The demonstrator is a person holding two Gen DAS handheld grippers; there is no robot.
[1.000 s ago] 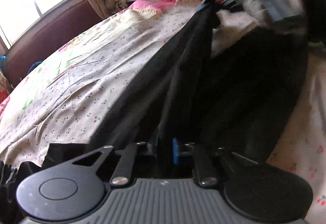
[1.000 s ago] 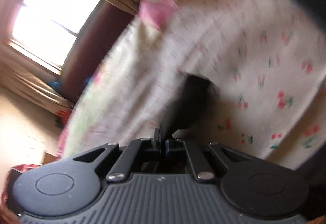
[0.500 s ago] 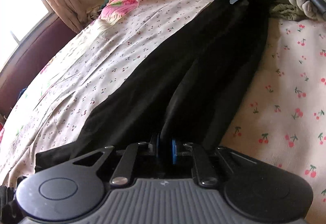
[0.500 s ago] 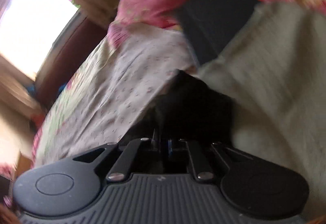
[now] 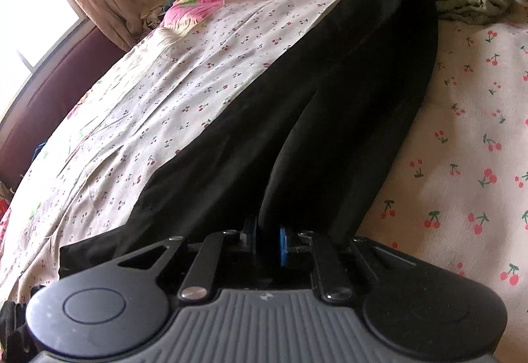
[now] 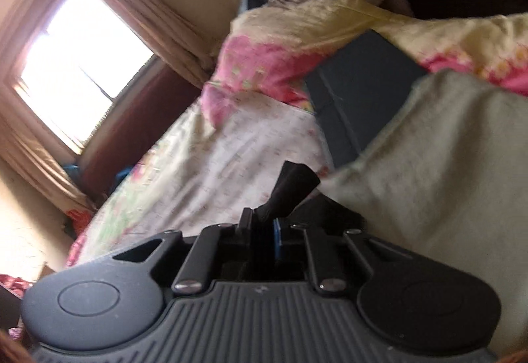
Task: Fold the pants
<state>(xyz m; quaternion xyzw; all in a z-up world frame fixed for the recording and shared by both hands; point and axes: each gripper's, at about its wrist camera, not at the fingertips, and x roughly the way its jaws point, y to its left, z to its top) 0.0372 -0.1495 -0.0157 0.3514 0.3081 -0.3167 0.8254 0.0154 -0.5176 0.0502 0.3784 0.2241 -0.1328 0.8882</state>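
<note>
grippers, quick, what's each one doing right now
left gripper: shut on the black pants.
right gripper: jaws just been opening, pants fabric between them, grip unclear.

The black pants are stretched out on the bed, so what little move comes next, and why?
Probably let go with the right gripper: the black pants lie long and flat on the cherry-print sheet, its fingers have just been opening, and the left gripper pins the near end.
</note>
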